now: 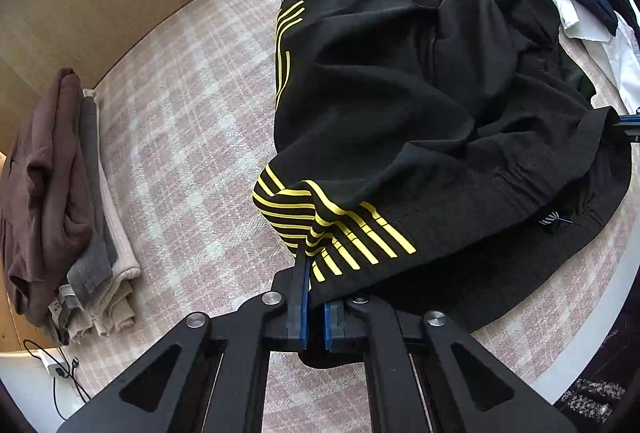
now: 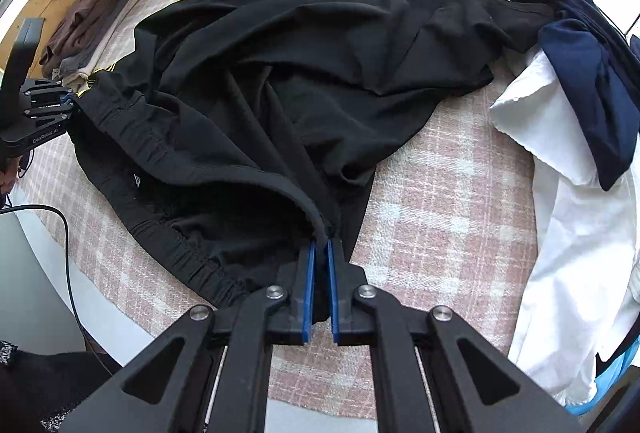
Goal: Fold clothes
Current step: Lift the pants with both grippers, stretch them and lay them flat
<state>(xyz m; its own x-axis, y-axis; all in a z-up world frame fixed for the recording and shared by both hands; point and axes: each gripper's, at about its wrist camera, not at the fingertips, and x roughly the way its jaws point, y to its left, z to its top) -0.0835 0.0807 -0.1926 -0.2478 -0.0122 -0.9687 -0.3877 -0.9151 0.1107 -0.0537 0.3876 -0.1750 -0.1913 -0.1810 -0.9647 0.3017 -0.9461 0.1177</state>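
Your left gripper [image 1: 316,287] and right gripper [image 2: 322,249] each pinch one waistband corner of the black yellow-striped fabric trousers [image 1: 400,93]; the legs run straight away from you across the pink checked cloth [image 2: 440,193], so fold across that axis

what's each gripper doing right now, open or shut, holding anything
Left gripper: closed on the yellow-striped side of the black pants.
Right gripper: closed on the pants' waistband.
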